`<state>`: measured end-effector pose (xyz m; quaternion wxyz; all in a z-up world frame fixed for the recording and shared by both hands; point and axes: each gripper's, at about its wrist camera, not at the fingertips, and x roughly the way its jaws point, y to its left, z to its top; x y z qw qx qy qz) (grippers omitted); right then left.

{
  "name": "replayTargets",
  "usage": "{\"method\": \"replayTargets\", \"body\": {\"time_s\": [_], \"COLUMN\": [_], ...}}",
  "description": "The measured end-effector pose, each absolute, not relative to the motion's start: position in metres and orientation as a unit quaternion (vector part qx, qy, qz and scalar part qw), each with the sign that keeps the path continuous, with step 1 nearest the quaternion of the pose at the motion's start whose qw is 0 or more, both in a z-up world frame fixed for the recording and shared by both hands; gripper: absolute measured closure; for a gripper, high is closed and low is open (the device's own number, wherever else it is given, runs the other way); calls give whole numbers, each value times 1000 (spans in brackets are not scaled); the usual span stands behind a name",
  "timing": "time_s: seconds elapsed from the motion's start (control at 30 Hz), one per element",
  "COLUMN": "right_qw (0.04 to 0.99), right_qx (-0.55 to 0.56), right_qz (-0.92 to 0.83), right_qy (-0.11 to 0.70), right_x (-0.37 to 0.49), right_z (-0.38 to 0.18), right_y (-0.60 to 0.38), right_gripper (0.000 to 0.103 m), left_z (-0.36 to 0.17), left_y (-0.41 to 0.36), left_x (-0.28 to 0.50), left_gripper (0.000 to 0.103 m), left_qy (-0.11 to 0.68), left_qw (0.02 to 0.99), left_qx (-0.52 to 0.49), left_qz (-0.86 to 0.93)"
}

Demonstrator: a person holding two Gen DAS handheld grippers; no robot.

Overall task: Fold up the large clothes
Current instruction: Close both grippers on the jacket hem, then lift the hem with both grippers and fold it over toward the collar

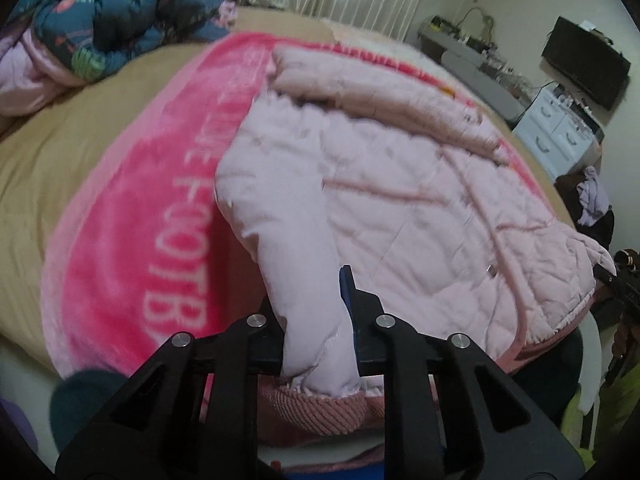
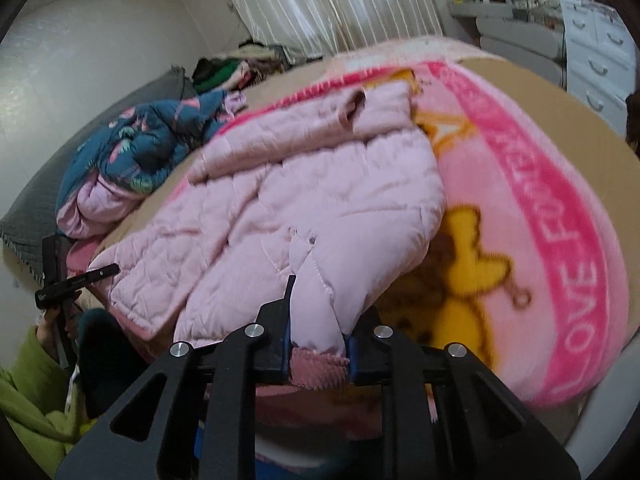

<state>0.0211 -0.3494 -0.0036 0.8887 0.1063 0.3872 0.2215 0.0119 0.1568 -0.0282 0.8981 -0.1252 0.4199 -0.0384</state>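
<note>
a pale pink quilted jacket (image 1: 400, 184), puffy and stitched in soft diamond lines, lies spread on a plush pink blanket (image 1: 132, 216) across the middle of the bed (image 1: 48, 152). the blanket is fleecy, with a bright pink border carrying white block letters and, in the right wrist view, a yellow cartoon figure toward the bed's right edge. beneath it a tan sheet shows along the bed's left side and far edge.

the left gripper (image 1: 320, 320) has its black jaws clamped narrow on the end of one sleeve (image 1: 308, 280), a smooth padded tube that ends in a darker pink ribbed cuff (image 1: 320, 404) hanging just behind the fingers. the right gripper (image 2: 318, 332) has its jaws pinched in the same way on the other sleeve (image 2: 316, 292), whose ribbed cuff (image 2: 318, 372) sits between the blue pads. both sleeve ends are raised off the blanket near the bed's near edge, while the jacket's body rests flat.

at the bed's far left corner a crumpled teal quilt (image 1: 116, 12) with a floral print and lilac lining lies in a heap. a white set of drawers (image 1: 556, 132) stands past the bed's right side, with cluttered grey shelves (image 1: 472, 60) beyond it; what they hold is too blurred to tell. a lime green sleeve (image 2: 28, 408) of the person shows at the right wrist view's lower left.
</note>
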Motion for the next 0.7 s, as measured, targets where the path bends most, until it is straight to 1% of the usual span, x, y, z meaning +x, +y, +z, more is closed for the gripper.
{"method": "replayTargets", "body": {"time_s": [0.23,0.33,0.7], "right_qw": [906,911,918], "right_qx": [102,94,105], "right_qz": [224,225,216], "right_qy": [344,333,317], "right_x": [40,49,73], "right_z": [30,40,59], "right_y": [-344,-340,-337], "right_gripper": [86,86,87], "left_z": [13,25,49], "left_y": [150,146,142], "left_x": [30,39,67], "left_gripper": [92,92,92], "left_qy": [373,366,341], "left_qw": [921,925,935], "left_qx": [-102,-94,-89], "left_qz": [-39,-40,-40]}}
